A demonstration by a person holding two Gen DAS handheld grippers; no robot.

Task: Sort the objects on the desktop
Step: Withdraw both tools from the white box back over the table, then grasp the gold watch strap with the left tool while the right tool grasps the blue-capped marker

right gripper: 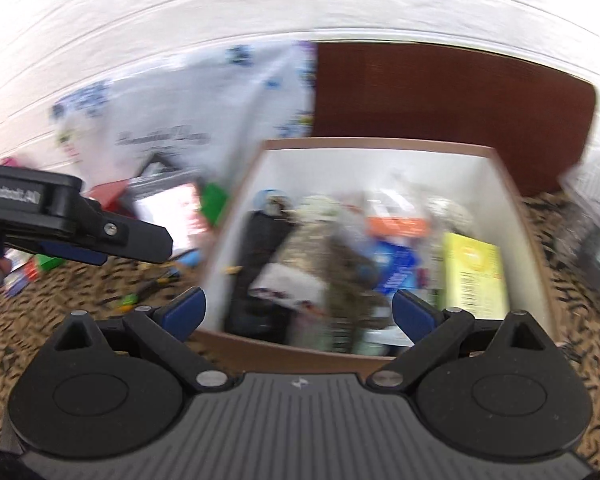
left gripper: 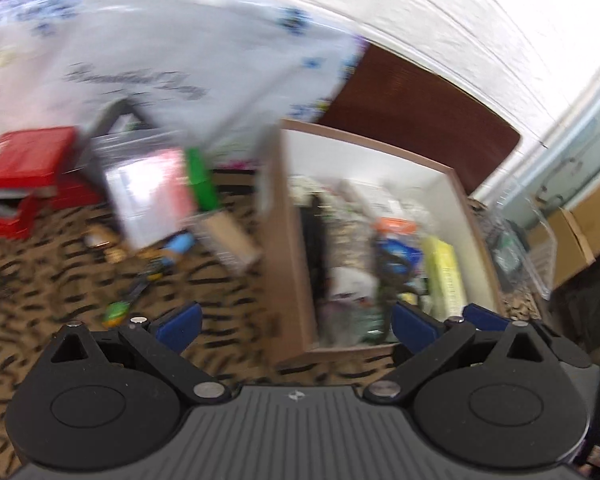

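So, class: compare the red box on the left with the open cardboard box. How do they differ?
The red box is red and looks smaller; the cardboard box is brown outside, white inside, and looks larger. The cardboard box is open-topped and crammed with items; the red box's contents cannot be seen. Both rest on the tiger-patterned cloth.

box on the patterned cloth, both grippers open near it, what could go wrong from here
The box already looks heaped with items, so anything added may slide out. The small loose things on the cloth beside it are blurred, so a grab could miss. The left gripper is close to the right gripper; they might bump.
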